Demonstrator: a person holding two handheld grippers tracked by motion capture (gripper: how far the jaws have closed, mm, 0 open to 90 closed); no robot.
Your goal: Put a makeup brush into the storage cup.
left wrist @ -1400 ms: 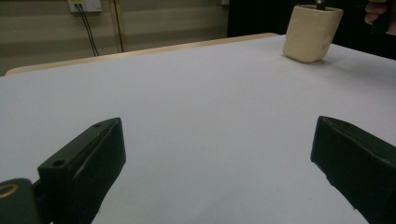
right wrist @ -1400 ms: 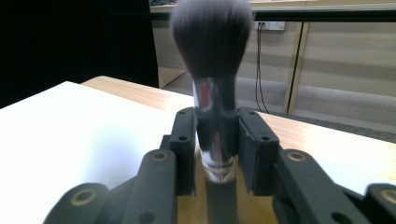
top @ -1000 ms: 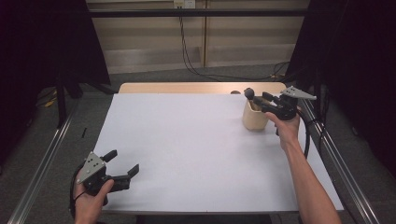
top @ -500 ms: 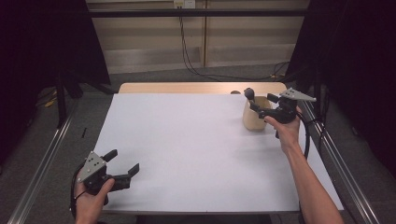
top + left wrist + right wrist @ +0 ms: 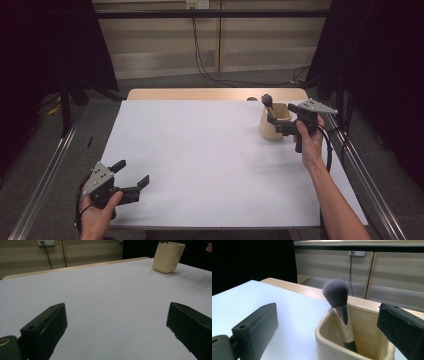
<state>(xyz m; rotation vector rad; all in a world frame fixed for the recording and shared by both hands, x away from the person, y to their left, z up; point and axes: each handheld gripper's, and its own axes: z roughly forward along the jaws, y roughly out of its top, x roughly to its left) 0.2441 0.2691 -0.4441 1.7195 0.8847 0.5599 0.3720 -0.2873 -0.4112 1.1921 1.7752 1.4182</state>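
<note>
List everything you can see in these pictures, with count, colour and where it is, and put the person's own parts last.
Table: one, white top with a bare wood strip at the far edge, centre.
Holder: one, cream, upright at the table's far right.
Makeup brush: one, dark bristles, silver ferrule, black handle, standing in the holder, bristles up.
Wall sockets: white, on the back wall, black cables hanging down.
Left claw: one, black with grey plate, open, at the table's near left corner.
Right claw: one, black with grey plate, open, at the holder.
Hands and forearms: two, entering from the bottom.
</note>
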